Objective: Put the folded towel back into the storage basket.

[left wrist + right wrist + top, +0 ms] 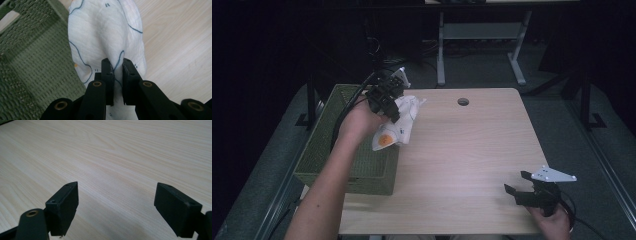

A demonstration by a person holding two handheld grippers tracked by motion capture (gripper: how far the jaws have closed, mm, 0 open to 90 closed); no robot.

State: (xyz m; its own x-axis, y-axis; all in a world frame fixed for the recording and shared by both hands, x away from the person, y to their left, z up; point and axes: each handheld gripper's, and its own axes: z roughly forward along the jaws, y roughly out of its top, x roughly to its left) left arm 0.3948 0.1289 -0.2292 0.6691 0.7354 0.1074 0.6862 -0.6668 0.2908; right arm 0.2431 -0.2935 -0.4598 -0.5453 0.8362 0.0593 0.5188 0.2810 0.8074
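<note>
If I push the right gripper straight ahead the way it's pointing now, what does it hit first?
Most likely nothing but the bare table. The right gripper has open, empty jaws angled low over the wood, pointing roughly toward the green basket further left, though depth is hard to judge.

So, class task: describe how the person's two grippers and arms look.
Both grippers are black with two flat, blocky jaws and brass-coloured rivets. The left gripper trails a thick black cable; the right gripper carries a pale grey three-cornered plate. Both forearms are bare, with no sleeves showing.

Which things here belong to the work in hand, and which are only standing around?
In the work:
- white cloth, pinched in the left tongs
- green basket, beside the cloth

Standing around:
- right tongs, open and holding nothing over the wooden table
- grey table frame at the back
</note>
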